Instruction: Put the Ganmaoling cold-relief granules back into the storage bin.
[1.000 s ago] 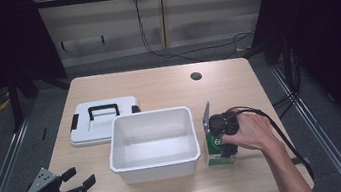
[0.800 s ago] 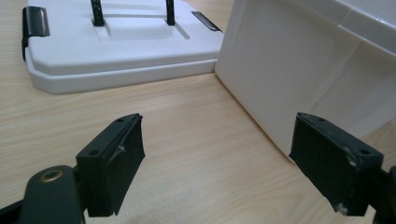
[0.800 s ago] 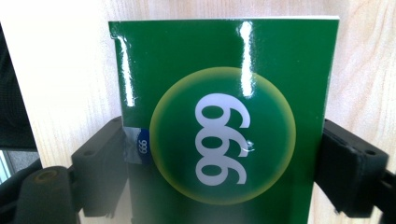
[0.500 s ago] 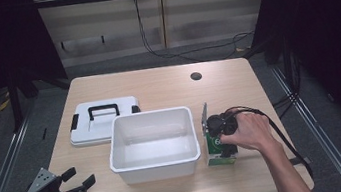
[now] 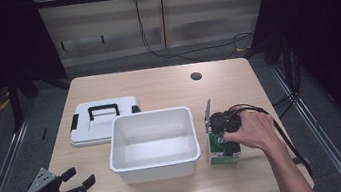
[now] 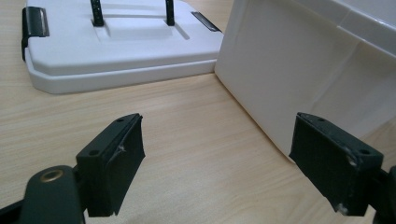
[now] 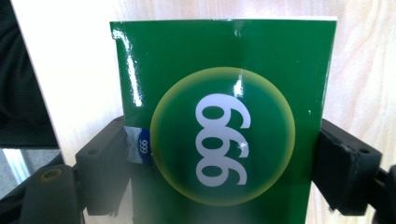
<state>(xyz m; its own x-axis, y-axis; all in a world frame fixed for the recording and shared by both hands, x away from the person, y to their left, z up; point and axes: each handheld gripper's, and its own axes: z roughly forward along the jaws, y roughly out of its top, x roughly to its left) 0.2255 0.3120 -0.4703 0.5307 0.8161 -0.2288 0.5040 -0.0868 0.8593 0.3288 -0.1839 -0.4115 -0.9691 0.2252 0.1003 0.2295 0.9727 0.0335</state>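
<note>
Green box (image 7: 219, 130) with "999" on it sits squeezed between the right gripper's (image 5: 223, 128) black jaws. Beside it stands the white tub (image 5: 154, 143). Nearby, the left gripper (image 6: 229, 163) gapes wide, holding nothing.

One white tub (image 5: 153, 144) stands on the surface (image 5: 167, 84). One white lid (image 5: 104, 120) lies flat beside it, with one black handle (image 5: 103, 109) and two black side clips (image 5: 74, 122). One green box (image 5: 222, 149) stands just right of the tub. There are two tongs: the left tongs (image 5: 80, 178) and the right tongs (image 5: 221, 142). One round dark hole (image 5: 196, 76) marks the surface's far side.
</note>
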